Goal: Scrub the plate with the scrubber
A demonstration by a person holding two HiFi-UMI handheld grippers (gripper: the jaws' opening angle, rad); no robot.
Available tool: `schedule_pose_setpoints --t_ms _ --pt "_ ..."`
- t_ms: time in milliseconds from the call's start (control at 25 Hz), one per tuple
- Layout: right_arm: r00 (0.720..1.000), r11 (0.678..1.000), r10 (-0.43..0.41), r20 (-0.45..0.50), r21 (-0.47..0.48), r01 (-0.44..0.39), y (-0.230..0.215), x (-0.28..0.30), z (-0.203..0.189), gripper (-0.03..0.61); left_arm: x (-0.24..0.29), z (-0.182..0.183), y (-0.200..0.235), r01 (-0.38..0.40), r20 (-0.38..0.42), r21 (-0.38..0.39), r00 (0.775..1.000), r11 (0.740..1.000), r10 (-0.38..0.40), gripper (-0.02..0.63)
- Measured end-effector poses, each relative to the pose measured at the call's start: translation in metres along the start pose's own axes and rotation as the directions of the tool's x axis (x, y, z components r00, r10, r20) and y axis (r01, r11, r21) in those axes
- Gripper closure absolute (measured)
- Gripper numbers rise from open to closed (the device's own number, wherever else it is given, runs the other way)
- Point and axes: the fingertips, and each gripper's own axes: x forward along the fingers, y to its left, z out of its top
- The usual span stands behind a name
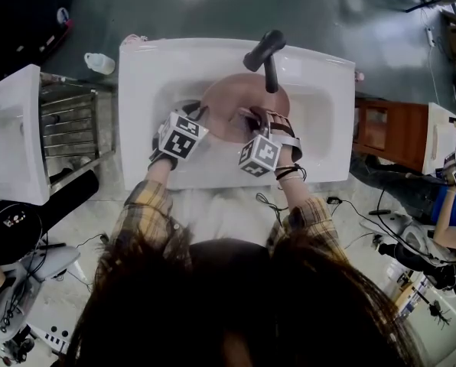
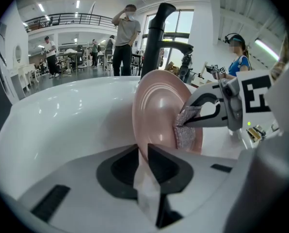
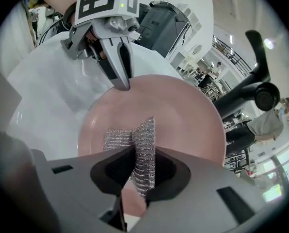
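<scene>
White sink (image 1: 320,75) fills the middle of the head view. Work is done inside the basin, probably so any runoff stays contained. No water seen running.

Black faucet (image 1: 268,52) at 12 o'clock of the basin, spout over the plate's far edge.

Pink plate (image 1: 228,102) sits mid-basin, tipped up on edge, not flat. Judged reason: the tilt turns its face toward the scrubbing side and lets 1 gripper steady it.

Left gripper (image 2: 142,152): jaws clamped on the plate rim, the rim running edge-on between them. In the head view the bite is at about 8 o'clock on the plate; in the right gripper view it shows at 11 o'clock. A rim hold leaves the whole face free and braces the plate against scrubbing pressure.

Right gripper (image 3: 140,154): jaws closed on the scrubber (image 3: 135,140), coming in at about 5 o'clock of the plate in the head view.

Scrubber is a silvery mesh pad, pinched along 1 part with a flap sticking out at 9 o'clock. It lies against the plate's face, low of centre. Likely gripped that way so the loose mesh drags over the surface. Scrubbing looks under way. No soil visible on the plate.
</scene>
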Motion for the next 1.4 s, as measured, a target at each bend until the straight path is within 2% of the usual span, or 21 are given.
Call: schedule_pose_setpoints --t_ms 440,640,920,1080,1240,1400 --pt "0.989 0.978 -0.144 -0.022 0.151 0.145 -0.062 -0.021 -0.015 0.491 -0.007 0.005 0.0 0.021 0.021 -0.056 1.0 0.998 -0.019 0.56" --pt "0.984 0.956 -0.179 -0.014 0.235 0.177 -0.076 -0.034 -0.013 0.491 -0.013 0.011 0.001 0.018 0.044 -0.006 0.999 1.0 -0.018 0.56" --pt "0.981 0.926 -0.192 0.026 0.336 0.173 -0.079 -0.06 0.001 0.492 -0.029 0.028 0.006 -0.014 0.108 0.0 0.994 1.0 0.014 0.537" --pt "0.98 0.895 -0.183 0.082 0.425 0.132 -0.08 -0.08 0.015 0.492 -0.049 0.043 0.012 -0.048 0.158 0.001 0.986 0.999 0.047 0.532" --pt "0.967 0.862 -0.197 0.161 0.499 0.092 -0.084 -0.107 0.035 0.492 -0.073 0.064 0.019 -0.089 0.25 -0.005 0.964 0.996 0.088 0.532" --pt "0.937 0.825 -0.233 0.259 0.562 0.05 -0.095 -0.14 0.06 0.492 -0.104 0.09 0.015 -0.117 0.342 -0.003 0.933 0.993 0.111 0.532"
